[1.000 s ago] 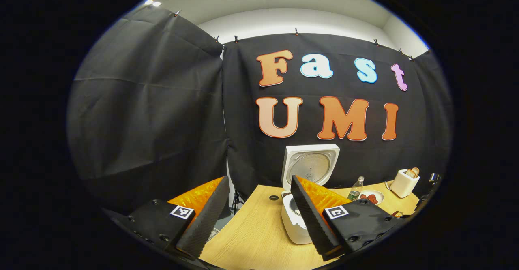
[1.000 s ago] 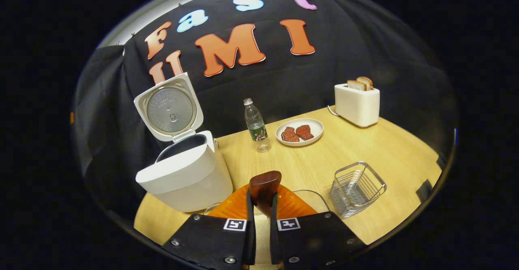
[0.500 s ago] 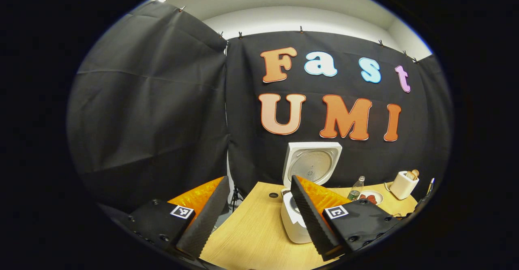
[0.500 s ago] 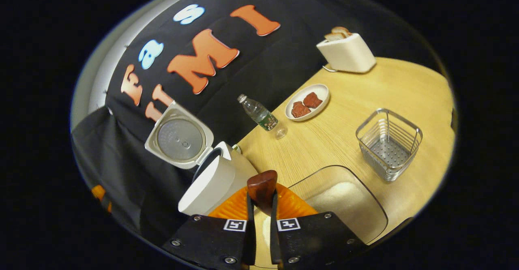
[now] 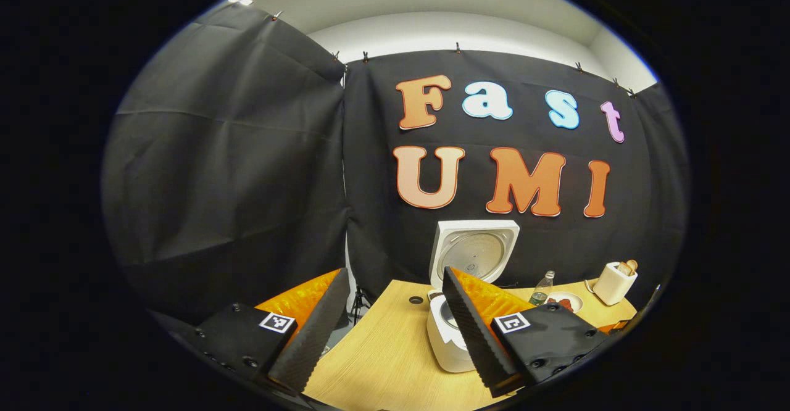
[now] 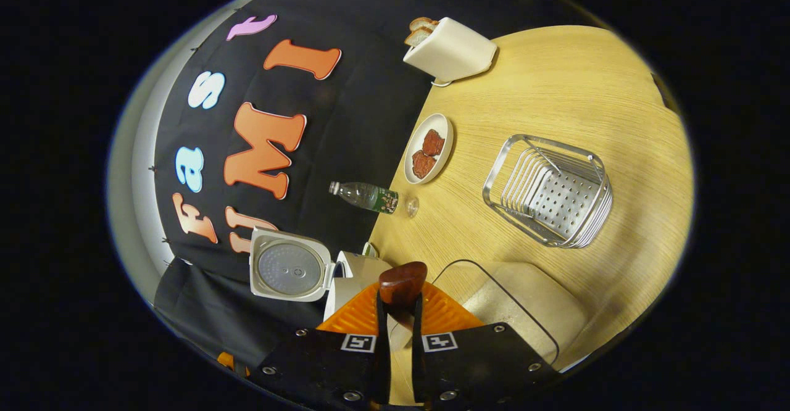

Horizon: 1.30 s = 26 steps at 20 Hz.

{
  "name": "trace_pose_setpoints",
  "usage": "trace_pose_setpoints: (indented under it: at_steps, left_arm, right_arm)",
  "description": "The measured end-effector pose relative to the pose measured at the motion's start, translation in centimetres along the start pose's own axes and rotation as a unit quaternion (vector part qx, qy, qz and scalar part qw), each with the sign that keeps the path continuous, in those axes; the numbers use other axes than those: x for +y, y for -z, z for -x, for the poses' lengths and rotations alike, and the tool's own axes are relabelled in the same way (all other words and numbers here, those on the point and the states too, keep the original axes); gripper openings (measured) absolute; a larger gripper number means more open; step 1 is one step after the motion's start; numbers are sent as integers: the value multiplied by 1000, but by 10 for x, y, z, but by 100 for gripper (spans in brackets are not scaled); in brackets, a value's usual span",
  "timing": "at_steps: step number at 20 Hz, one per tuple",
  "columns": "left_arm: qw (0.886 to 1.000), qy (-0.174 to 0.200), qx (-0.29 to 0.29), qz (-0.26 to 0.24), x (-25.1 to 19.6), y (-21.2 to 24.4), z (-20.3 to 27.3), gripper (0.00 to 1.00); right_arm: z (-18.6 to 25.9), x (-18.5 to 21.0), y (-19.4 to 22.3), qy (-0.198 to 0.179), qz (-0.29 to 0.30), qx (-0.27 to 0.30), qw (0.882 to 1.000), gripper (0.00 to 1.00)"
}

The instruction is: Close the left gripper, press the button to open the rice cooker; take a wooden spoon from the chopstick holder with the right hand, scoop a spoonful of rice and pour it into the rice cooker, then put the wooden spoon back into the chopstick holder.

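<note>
The white rice cooker (image 5: 447,343) stands on the wooden table (image 5: 382,361) with its lid (image 5: 474,253) up. My left gripper (image 5: 395,272) hangs open in front of it, with nothing between its fingers. My right gripper (image 6: 398,303) is shut on the dark wooden spoon (image 6: 402,282), whose rounded end sticks out past the fingers. This gripper is rolled far over, so the table looks tipped on its side. Just beyond it lie the clear rice container (image 6: 524,306) and the open rice cooker (image 6: 290,270). The wire chopstick holder (image 6: 549,192) stands further out on the table.
A water bottle (image 6: 364,196), a plate with two reddish pieces (image 6: 428,152) and a white toaster with bread (image 6: 450,50) stand along the back of the table. The same toaster (image 5: 614,281) and bottle (image 5: 542,286) sit right of the cooker.
My right gripper has rolled steadily to one side with the spoon in it, and the rice container has come in close under it. The left gripper has hardly moved.
</note>
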<state>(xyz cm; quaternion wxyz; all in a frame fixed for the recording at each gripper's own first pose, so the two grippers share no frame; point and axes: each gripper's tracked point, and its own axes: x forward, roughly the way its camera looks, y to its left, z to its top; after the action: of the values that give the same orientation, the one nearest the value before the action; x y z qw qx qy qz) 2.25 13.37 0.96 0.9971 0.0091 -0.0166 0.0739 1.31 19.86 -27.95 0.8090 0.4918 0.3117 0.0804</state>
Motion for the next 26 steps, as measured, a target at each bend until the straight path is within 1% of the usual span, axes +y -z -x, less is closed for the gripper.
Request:
trace_pose_setpoints:
  at_steps: [5, 10, 13, 17, 18, 19, 22, 26]
  left_arm:
    - [1000, 6, -4, 1, -7, 0, -4, 100]
    - [1000, 14, -3, 1, -13, -1, -7, 100]
    - [1000, 11, -8, -1, -12, -4, -10, 100]
    - [1000, 14, -7, -4, -14, -5, -10, 100]
    - [1000, 17, -5, -3, -15, -5, -10, 100]
    - [1000, 20, -1, -2, -16, -3, -9, 100]
    - [1000, 29, 2, -2, -18, -1, -9, 100]
    - [1000, 30, 6, -3, -17, 2, -10, 100]
  right_arm:
    - [12, 24, -15, -18, -42, 4, 999, 13]
    - [21, 60, -24, -46, -80, 10, 996, 13]
    - [20, 84, -29, -63, -95, 16, 993, 13]
    - [14, 117, -30, -80, -96, 27, 992, 13]
    - [12, 125, -30, -85, -95, 30, 991, 8]
    - [11, 134, -30, -92, -97, 34, 990, 13]
    - [0, 164, -31, -111, -97, 39, 988, 13]
    - [-21, 196, -29, -125, -89, 41, 987, 13]
